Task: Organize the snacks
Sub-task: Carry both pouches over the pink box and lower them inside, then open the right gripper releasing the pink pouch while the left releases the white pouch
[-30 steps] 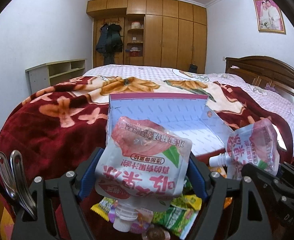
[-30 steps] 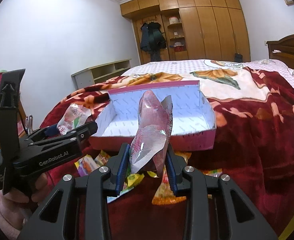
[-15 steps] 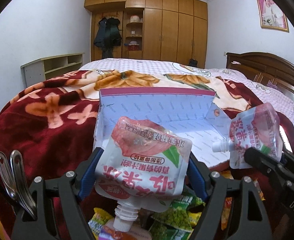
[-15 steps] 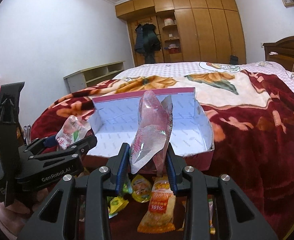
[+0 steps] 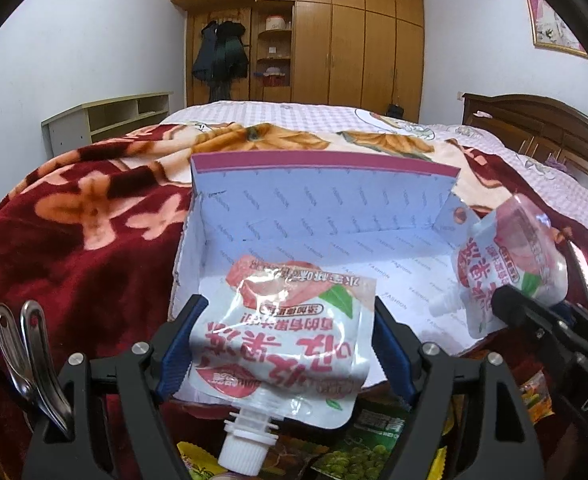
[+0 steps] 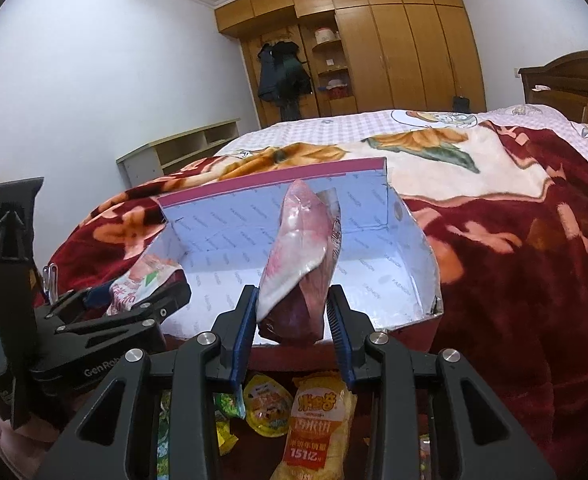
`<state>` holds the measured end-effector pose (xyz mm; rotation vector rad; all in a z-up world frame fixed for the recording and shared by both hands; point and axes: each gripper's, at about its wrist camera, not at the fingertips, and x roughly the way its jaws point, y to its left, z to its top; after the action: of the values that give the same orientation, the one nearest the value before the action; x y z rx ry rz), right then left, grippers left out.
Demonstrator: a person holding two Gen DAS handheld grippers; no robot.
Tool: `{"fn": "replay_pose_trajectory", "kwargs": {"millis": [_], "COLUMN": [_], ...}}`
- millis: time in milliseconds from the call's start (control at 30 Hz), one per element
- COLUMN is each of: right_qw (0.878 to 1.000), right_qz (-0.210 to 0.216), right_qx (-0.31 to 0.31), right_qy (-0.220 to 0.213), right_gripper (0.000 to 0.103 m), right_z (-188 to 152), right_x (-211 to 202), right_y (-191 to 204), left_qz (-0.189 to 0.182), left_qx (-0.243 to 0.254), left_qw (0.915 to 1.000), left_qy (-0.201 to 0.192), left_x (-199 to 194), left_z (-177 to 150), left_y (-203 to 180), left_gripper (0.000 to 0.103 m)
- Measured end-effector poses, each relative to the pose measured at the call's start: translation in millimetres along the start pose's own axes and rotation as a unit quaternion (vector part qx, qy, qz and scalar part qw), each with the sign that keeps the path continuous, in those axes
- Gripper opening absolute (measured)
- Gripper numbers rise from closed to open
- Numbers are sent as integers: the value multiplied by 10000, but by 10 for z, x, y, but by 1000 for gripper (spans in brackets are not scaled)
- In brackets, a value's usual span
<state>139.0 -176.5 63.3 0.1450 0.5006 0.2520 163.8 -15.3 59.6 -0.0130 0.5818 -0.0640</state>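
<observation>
While the open box point(image 5: 325, 216) lies on the bed point(image 5: 74, 240), both grippers hover at its near edge. The left gripper point(image 5: 286, 344) clamps one juice pouch point(image 5: 282, 332); the right gripper point(image 6: 294, 316) clamps another pouch point(image 6: 297, 264).

"FASHION" repeats inside box point(image 5: 333, 216); yellow packet point(image 6: 317, 424) reads "151亿".

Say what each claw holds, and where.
Left claw pinches a white-and-pink spouted jelly pouch across its side edges; right claw pinches a matching pink pouch near its lower body.
</observation>
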Motion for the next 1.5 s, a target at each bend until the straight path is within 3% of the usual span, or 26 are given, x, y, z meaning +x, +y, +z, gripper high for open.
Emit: {"fn": "replay_pose_trajectory", "kwargs": {"millis": [567,700,1000,1500], "right_qw": [9995,9997,9998,9997], "right_qz": [-15,5,-23,-9], "right_qx": [248,206,163,203], "right_qy": [197,148,68,-124], "right_gripper": [40,56,69,73], "right_z": [-12,-18,-23,-9], "right_x": [199,178,134,-60], "right_y": [-98,-85,-61,-51], "left_qz": [89,124,95,56], "left_qx": [120,153,100,74], "left_qw": [9997,9996,9997,9998], "left_qy": [169,191,196,193], "left_x": [128,132,100,-222], "left_z": [-26,-33,-22,8], "left_y": [-27,-39,-27,54], "left_gripper": [83,84,90,92]}}
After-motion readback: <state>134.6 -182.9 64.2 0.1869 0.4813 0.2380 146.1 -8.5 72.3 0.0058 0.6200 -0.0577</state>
